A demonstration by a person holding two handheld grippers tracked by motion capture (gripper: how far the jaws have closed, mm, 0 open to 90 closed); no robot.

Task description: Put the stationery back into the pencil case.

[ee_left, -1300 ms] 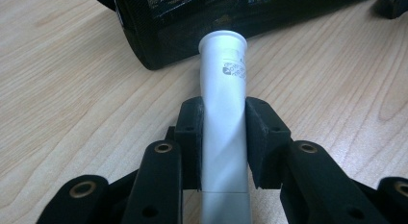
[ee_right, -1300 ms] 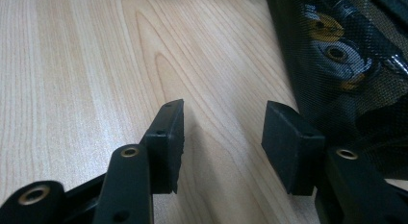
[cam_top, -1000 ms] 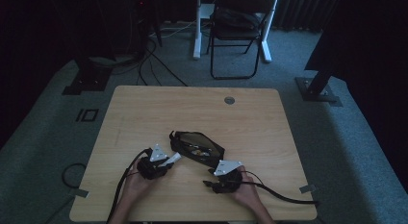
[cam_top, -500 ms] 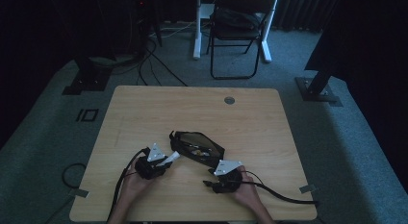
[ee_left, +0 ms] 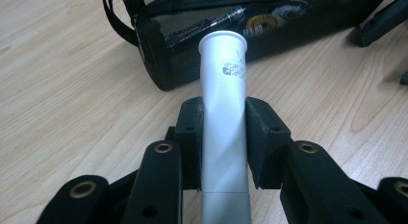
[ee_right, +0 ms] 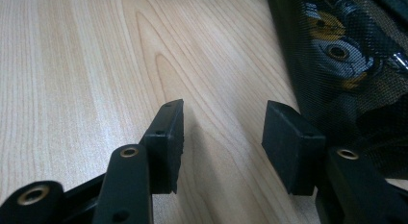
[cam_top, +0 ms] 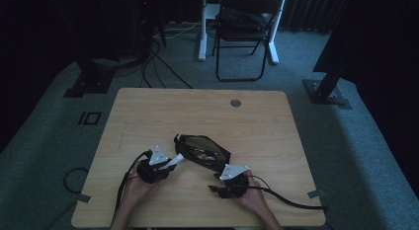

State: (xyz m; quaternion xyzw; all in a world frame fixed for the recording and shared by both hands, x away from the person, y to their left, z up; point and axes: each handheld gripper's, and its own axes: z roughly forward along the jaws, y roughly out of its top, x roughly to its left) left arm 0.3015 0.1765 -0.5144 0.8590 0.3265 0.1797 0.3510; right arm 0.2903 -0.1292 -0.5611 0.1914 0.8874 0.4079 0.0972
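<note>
On the wooden table [cam_top: 148, 116], toward its near middle, lies a black mesh pouch [cam_top: 202, 152] with small items visible through its side. Just left of it, the left gripper [ee_left: 223, 137] is clamped on a silver tube [ee_left: 224, 89], whose open end points at the pouch, close to it. Right gripper [ee_right: 223, 147] rests beside the pouch, jaws apart, nothing between them.
</note>
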